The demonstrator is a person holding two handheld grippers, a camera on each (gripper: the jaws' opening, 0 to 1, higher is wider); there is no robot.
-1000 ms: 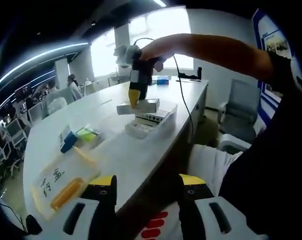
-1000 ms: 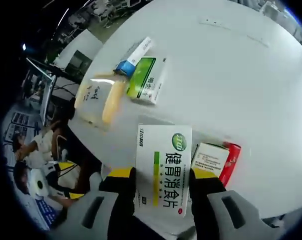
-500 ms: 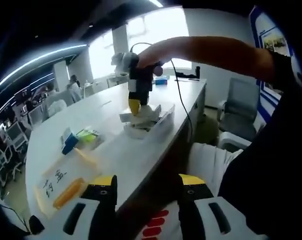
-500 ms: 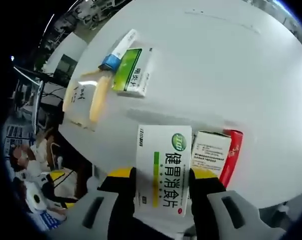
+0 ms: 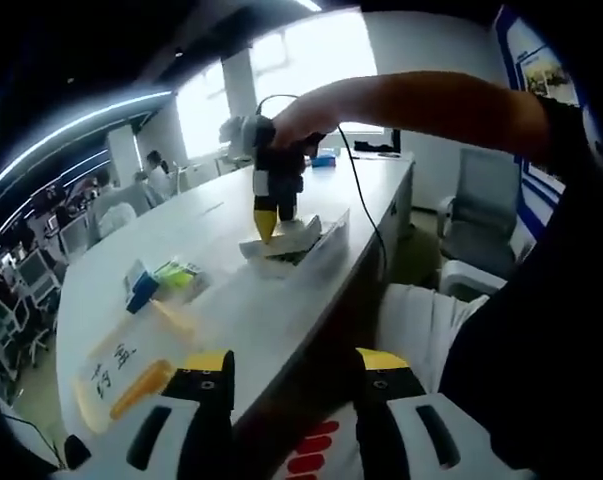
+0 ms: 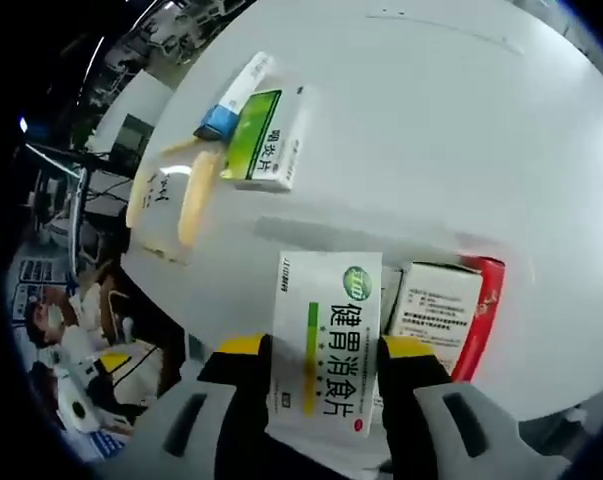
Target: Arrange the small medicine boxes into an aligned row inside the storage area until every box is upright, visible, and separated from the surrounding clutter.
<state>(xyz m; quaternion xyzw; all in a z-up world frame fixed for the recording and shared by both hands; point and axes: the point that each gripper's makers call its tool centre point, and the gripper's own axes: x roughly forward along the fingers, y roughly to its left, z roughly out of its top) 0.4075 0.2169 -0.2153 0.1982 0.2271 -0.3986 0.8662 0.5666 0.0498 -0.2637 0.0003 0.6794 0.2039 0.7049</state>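
**Box going down into the tray**

While your right gripper clamps the white-and-green medicine box at the bottom centre of the right gripper view, you've brought it lower over the past second: the white box and red box just right of it have grown larger and closer. In the left gripper view, upper centre, the box has sunk from above the clear storage tray into it. That reads as placement nearly done; release comes next, and it looks tilted rather than upright. Your left gripper hangs open and empty, bottom centre. Out on the table, upper left, the green-faced box and blue-ended box await their turn.
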